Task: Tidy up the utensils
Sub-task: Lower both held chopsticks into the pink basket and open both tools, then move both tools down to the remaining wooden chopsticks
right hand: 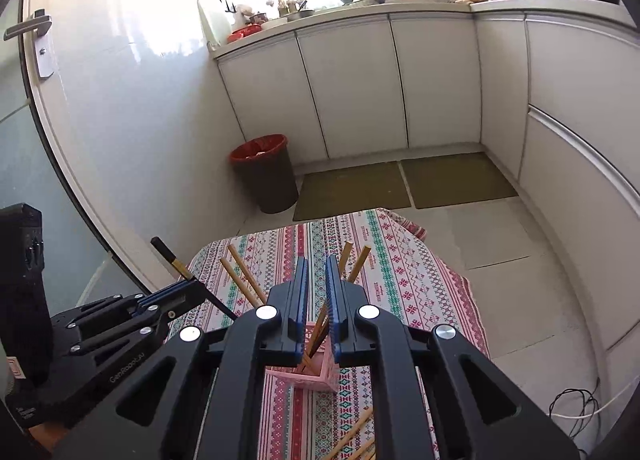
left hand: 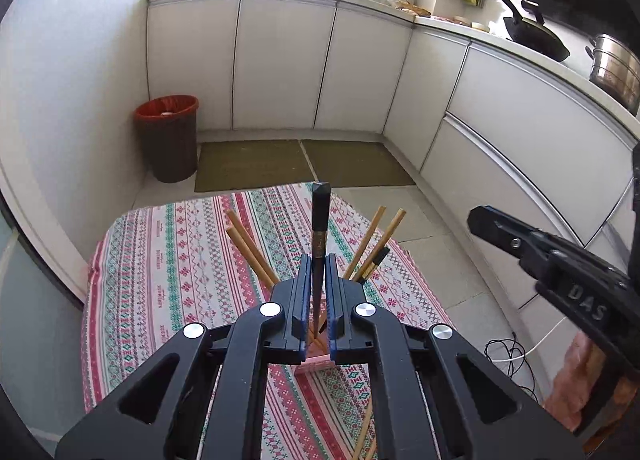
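My left gripper [left hand: 319, 264] is shut on a dark chopstick [left hand: 320, 216] that stands nearly upright, its lower end over the pink holder [left hand: 316, 365]. Several wooden chopsticks [left hand: 250, 246] lean out of that holder on both sides. In the right wrist view the left gripper [right hand: 195, 283] comes in from the left with the dark chopstick [right hand: 173, 257] slanting towards the holder [right hand: 318, 374]. My right gripper [right hand: 316, 260] hovers above the holder, jaws nearly together and holding nothing. From the left wrist view the right gripper [left hand: 500, 226] is off to the right. Loose wooden chopsticks [right hand: 356, 436] lie on the cloth.
The small table [right hand: 400, 272] wears a patterned red and green cloth. A red-rimmed bin [left hand: 168, 136] stands by the wall, with floor mats [left hand: 304, 164] before the white cabinets. A cable [right hand: 576, 408] lies on the floor at right. A wok [left hand: 536, 36] and a pot [left hand: 616, 68] sit on the counter.
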`<move>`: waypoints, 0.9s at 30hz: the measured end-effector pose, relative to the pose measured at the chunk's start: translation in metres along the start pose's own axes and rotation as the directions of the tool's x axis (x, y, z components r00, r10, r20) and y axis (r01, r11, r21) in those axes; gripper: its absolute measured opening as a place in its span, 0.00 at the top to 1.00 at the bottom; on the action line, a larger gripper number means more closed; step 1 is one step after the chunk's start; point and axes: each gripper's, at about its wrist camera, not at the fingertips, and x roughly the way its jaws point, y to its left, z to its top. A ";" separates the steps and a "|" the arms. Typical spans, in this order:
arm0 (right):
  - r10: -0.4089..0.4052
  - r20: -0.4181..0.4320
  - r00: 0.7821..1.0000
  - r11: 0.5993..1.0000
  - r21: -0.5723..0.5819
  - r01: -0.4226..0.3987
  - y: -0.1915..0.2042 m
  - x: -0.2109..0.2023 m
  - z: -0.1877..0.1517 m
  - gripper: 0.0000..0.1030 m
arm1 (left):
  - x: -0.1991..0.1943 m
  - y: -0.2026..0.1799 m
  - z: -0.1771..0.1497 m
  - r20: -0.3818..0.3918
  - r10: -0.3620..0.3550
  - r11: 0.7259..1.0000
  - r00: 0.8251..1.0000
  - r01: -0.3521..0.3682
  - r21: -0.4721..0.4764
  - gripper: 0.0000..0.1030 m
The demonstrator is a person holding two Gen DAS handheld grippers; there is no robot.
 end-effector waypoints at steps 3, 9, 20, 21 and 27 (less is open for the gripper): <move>0.001 -0.013 1.000 1.000 0.010 -0.001 -0.003 0.001 -0.003 0.90 | 0.015 0.000 -0.011 -0.049 0.023 1.000 0.999 -0.023 -0.001 0.84; -0.005 -0.023 1.000 1.000 0.003 0.005 -0.005 -0.001 -0.010 0.90 | -0.002 0.001 -0.009 -0.008 0.029 1.000 1.000 -0.030 -0.001 0.72; -0.036 -0.009 0.999 0.999 0.015 0.036 -0.002 -0.020 -0.022 0.46 | -0.030 -0.010 -0.015 0.034 0.072 0.997 0.997 -0.072 0.026 0.41; -0.045 -0.001 0.999 0.999 0.020 0.045 -0.002 -0.023 -0.025 0.41 | -0.034 -0.010 -0.017 0.043 0.076 0.997 0.996 -0.077 0.023 0.35; -0.103 -0.001 0.995 0.994 0.035 0.103 -0.007 -0.034 -0.038 0.22 | -0.044 -0.011 -0.034 0.034 0.098 0.995 0.995 -0.099 0.015 0.16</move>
